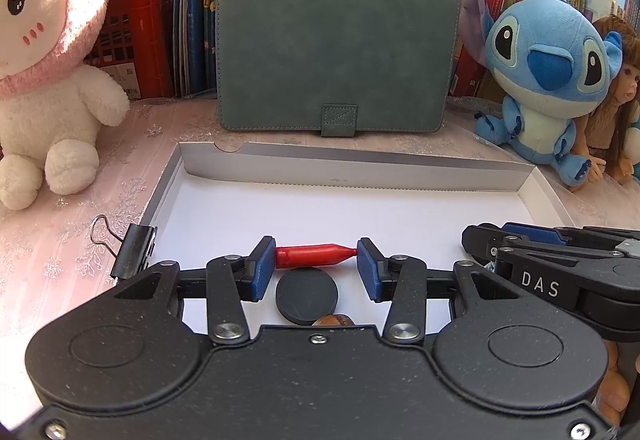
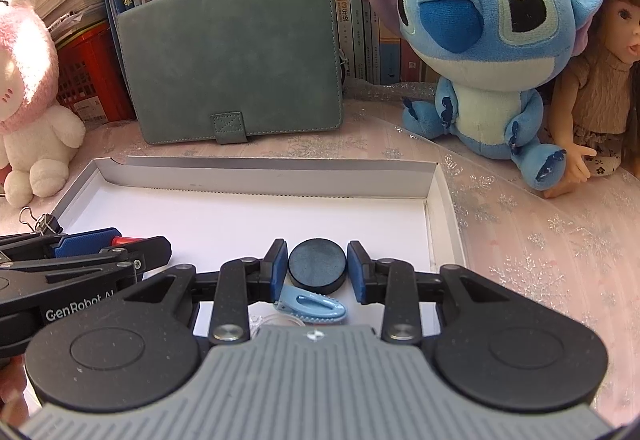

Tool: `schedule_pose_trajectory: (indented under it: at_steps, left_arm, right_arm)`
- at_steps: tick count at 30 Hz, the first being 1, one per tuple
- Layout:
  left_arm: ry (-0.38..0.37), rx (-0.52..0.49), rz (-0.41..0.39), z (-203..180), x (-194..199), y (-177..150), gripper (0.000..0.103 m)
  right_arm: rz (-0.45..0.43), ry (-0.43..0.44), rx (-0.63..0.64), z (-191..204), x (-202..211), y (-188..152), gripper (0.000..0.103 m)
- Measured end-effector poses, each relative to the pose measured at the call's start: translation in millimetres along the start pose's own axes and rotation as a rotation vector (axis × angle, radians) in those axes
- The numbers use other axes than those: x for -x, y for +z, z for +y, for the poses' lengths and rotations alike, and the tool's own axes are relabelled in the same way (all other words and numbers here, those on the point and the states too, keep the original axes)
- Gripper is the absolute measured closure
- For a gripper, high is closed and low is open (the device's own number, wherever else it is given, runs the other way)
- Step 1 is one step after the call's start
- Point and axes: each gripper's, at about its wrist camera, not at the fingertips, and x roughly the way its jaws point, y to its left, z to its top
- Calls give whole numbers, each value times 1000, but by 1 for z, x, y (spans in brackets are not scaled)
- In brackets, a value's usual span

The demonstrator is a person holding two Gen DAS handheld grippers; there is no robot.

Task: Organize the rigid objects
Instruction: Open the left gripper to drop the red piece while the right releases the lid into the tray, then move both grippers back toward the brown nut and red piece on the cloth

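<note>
Pink snowflake-patterned tablecloth (image 2: 540,240) bearing shallow white cardboard tray (image 1: 360,164); left gripper (image 1: 316,260) clamping red bullet-shaped plastic piece (image 1: 316,255) frame-centre, risking pivoting; right gripper (image 2: 317,270) released, flanking black round disc (image 2: 317,267) frame-centre.

Both grippers are matte black linkages with round pivot housings, silver screws and blue ribbed pads. The left gripper (image 1: 316,266) has a black body and white "GenRobot AI" lettering; the right gripper (image 2: 317,272) has a grey ribbed body and "DAS" lettering.
</note>
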Motion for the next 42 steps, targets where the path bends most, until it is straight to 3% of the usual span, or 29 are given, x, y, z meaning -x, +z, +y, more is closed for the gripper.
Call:
schedule_pose_trajectory:
  at_steps: [5,14,18,25,35,42]
  left_arm:
    - [16,-3,3,1,4,-1,59]
    - [13,-44,-38,-1,35,-11,39]
    - [2,-39,-63,4,53,-19,30]
    - [-9,-55,-105,13,89,-40,23]
    - [-46,-70,-141,20,130,-77,20]
    - [-74,-92,-150,16,151,-106,19]
  right_arm:
    - [-12,6,0,0,5,-2,45]
    - [-71,10,37,4,31,-5,29]
    - [-111,-6,67,3,48,-11,18]
    - [-160,22,101,-2,79,-26,14]
    - [-221,61,208,9,120,-67,9]
    - [-240,103,213,11,139,-89,7]
